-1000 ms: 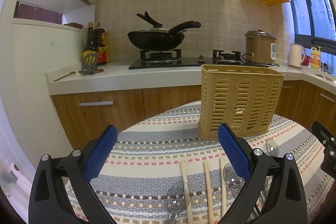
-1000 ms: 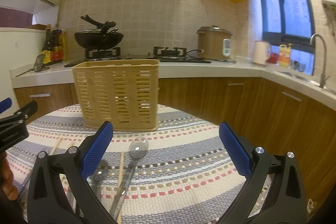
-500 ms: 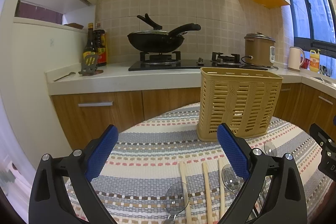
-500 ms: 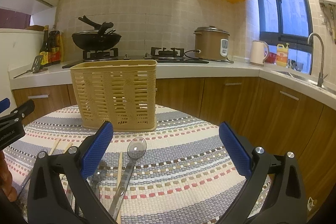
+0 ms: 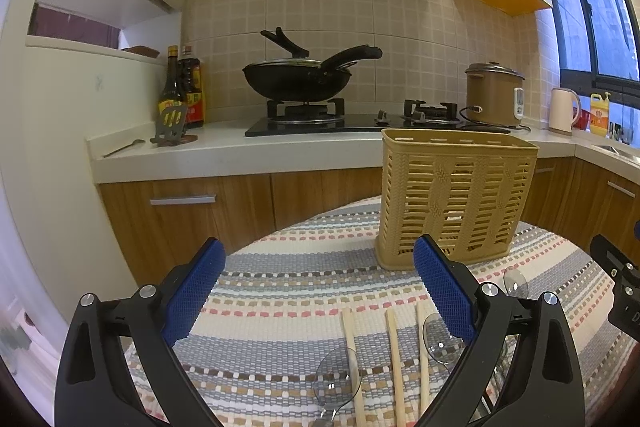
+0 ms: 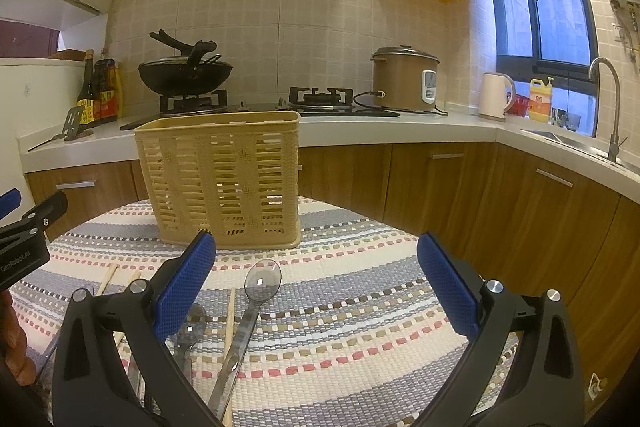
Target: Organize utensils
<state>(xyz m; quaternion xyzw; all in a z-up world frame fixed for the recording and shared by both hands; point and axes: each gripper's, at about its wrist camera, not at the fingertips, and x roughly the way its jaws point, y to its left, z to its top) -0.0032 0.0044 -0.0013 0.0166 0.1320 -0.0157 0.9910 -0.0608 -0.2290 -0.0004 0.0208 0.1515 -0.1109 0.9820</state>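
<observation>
Kitchen, round table with striped woven cloth [image 5: 280, 291]. Left gripper [image 5: 320, 291] and right gripper [image 6: 316, 287] both hover jaws wide, holding nothing; wooden chopsticks [image 5: 394, 355] and clear spoons [image 6: 256, 303] lie flat just below them, yellow slotted utensil basket [image 6: 224, 183] upright beyond

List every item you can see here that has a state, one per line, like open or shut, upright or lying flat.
left gripper: open, holding nothing
right gripper: open, holding nothing
basket: upright on the table, looks empty
spoons: lying flat on the cloth
chopsticks: lying flat on the cloth
wok: on the burner, lidded
rice cooker: lid shut, plugged in
</observation>
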